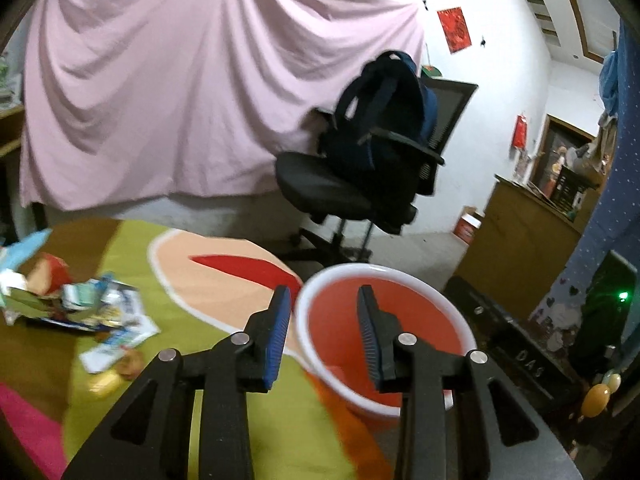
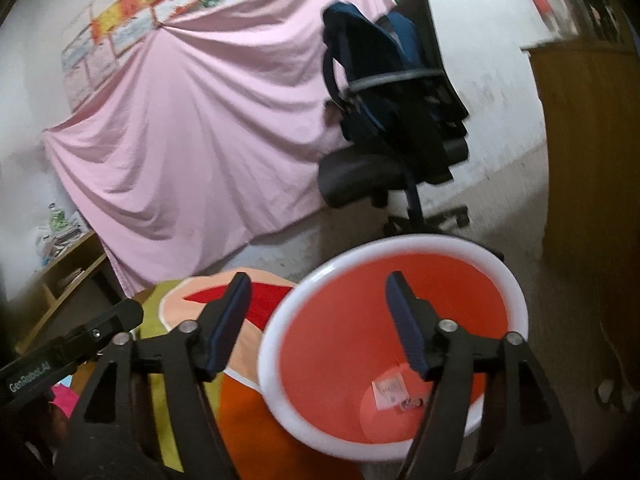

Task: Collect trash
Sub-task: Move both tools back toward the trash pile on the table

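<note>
Collection barely started: red bin (image 2: 394, 354) at the colourful table's (image 1: 224, 412) right edge holds only a few scraps, trash pile (image 1: 86, 314) remains at its left edge, left gripper (image 1: 324, 328) and right gripper (image 2: 320, 322) both gape open, empty.

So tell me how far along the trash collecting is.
Done: a few small scraps lie in the red bin. In hand: nothing; both the left tongs and right tongs are open and empty. Left: the wrapper pile on the tablecloth.

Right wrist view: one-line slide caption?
Open right gripper above red bin holding paper scraps.
</note>
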Motion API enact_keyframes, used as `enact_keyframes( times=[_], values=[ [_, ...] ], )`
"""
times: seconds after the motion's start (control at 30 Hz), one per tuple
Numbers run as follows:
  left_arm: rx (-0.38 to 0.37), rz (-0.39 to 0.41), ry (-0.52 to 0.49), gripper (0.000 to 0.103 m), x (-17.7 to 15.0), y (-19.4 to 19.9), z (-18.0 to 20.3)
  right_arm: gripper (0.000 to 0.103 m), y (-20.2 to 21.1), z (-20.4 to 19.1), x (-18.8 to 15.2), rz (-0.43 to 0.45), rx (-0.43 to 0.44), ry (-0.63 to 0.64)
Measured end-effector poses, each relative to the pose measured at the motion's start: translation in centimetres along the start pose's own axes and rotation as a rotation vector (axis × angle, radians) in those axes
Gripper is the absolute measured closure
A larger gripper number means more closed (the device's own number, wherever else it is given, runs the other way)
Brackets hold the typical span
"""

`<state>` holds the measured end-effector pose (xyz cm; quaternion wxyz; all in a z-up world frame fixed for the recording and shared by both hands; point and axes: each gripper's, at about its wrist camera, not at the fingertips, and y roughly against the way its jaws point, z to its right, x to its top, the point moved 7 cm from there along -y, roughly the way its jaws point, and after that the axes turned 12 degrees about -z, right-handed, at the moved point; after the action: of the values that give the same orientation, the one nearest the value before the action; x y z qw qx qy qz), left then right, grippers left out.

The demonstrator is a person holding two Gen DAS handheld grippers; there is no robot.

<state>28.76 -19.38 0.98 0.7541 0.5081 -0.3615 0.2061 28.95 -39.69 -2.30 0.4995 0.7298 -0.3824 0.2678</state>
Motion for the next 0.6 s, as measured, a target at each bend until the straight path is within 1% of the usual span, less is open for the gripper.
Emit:
enact_keyframes(
  times=[0.03,0.1,0.17,0.23,0.3,0.33,0.37,0.4,0.43,0.47,0.53,0.6],
  values=[
    [0.016,0.011,0.001,0.074,-0.1,0.6,-0.5,0.0,0.3,-0.6,0.2,0.018,0.008,0.013],
    [0.049,0.04,0.008,0.069,-0.2,2.1,-1.6,0.0,0.7,-1.8,0.5,0.051,0.026,0.036],
    [0.088,0.081,0.022,0.057,-0.5,3.9,-3.1,0.0,1.3,-3.3,0.8,0.092,0.049,0.063],
    [0.121,0.123,0.033,0.056,-0.6,5.6,-4.4,0.0,1.8,-4.6,1.0,0.126,0.071,0.085],
    [0.149,0.154,0.04,0.051,-1.0,6.9,-5.6,0.0,2.4,-6.2,1.2,0.172,0.101,0.11],
    [0.163,0.17,0.046,0.042,-1.2,7.6,-6.3,0.0,2.7,-6.7,1.2,0.188,0.111,0.12],
    [0.181,0.194,0.057,0.029,-1.5,8.4,-7.2,0.0,3.0,-7.8,1.2,0.214,0.127,0.14],
    [0.193,0.215,0.066,0.022,-1.7,9.1,-7.8,0.0,3.1,-8.4,1.2,0.227,0.137,0.153],
    [0.205,0.237,0.073,0.013,-1.9,9.8,-8.5,0.0,3.3,-9.3,1.2,0.244,0.148,0.172],
    [0.222,0.263,0.082,0.01,-2.3,10.7,-9.2,0.0,3.4,-10.1,1.0,0.259,0.156,0.193],
    [0.242,0.295,0.092,0.009,-2.8,11.8,-10.5,0.0,3.6,-11.6,0.7,0.281,0.17,0.228],
    [0.263,0.313,0.097,0.002,-3.4,12.9,-11.7,0.0,3.8,-13.2,0.3,0.302,0.193,0.264]
  ],
)
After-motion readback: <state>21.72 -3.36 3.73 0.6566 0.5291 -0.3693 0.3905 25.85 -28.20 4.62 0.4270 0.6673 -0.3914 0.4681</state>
